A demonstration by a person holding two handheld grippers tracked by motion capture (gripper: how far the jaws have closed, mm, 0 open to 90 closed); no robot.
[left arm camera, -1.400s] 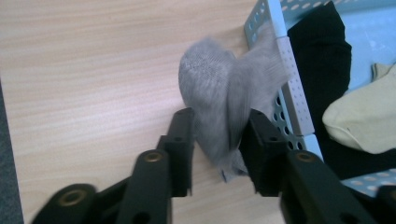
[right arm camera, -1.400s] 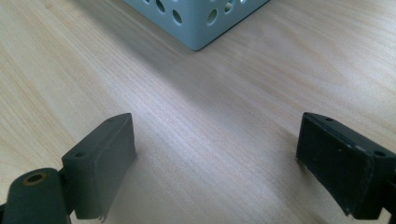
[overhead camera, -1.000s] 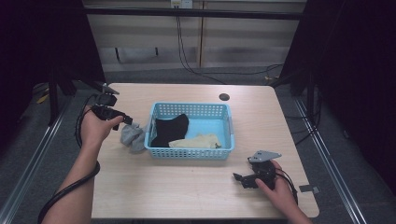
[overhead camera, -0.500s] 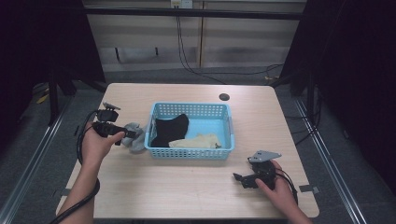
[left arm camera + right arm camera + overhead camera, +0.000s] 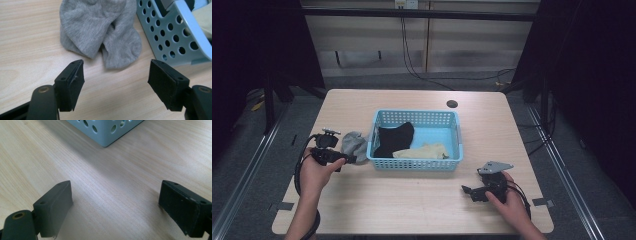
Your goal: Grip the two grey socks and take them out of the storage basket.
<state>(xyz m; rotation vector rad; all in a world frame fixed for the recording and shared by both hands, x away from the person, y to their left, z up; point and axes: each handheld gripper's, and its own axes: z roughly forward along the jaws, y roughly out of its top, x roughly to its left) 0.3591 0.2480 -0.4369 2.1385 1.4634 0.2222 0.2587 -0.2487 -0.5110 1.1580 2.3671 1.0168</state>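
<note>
The grey sock (image 5: 100,35) lies on the tabletop (image 5: 30,50) straight ahead of my left tongs (image 5: 116,80), spread wide and empty, touching the blue basket (image 5: 175,35). My right tongs (image 5: 115,207), also spread, are well apart from it.

High view looks down over the table (image 5: 412,200); both gripper views sit close, sharing the basket (image 5: 175,32)

You'll find no readable text, label, brand, number or sign on anything in these views.
</note>
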